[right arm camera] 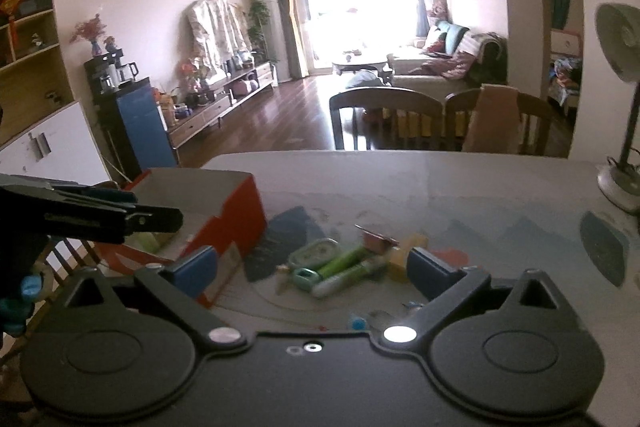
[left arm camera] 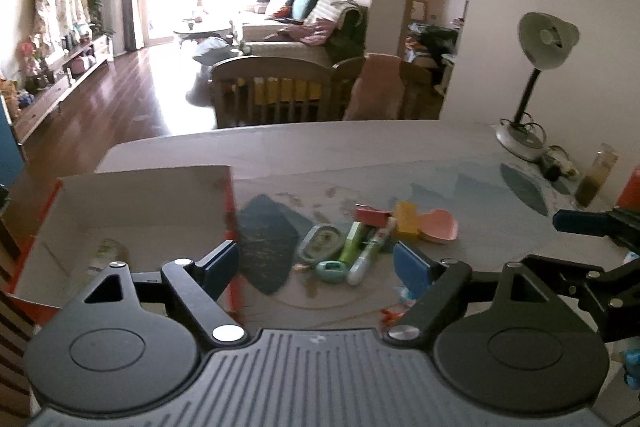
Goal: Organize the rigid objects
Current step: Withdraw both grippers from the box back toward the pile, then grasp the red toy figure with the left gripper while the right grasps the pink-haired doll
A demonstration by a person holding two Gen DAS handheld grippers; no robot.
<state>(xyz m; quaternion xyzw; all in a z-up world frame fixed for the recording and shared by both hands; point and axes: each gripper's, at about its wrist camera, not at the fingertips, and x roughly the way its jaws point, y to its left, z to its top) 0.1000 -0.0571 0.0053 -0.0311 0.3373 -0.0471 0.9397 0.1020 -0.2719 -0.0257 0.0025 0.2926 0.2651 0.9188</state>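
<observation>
At the left of a pale surface in a sunlit living-dining room stands an open cardboard box with red-orange outer walls, apparently the collecting bin; one small pale item already lies on its floor, too blurred to name. Just right of the box, beyond a dark printed patch on the cover, a loose cluster waits in the middle of the surface: a green oval case, a small teal piece, a green tube, a white pen-like stick, a red block, a yellow block and a pink heart-shaped dish. The left tool hovers with its blue pads apart and nothing between them, near the box's right wall; the right tool hangs over the same cluster, likewise spread and empty. By this evidence the sorting has barely begun, with nearly everything left to move. Further right, a desk lamp and a jar stand at the far edge. Small colourful bits close to the tools are cut off by their bodies and cannot be identified.
</observation>
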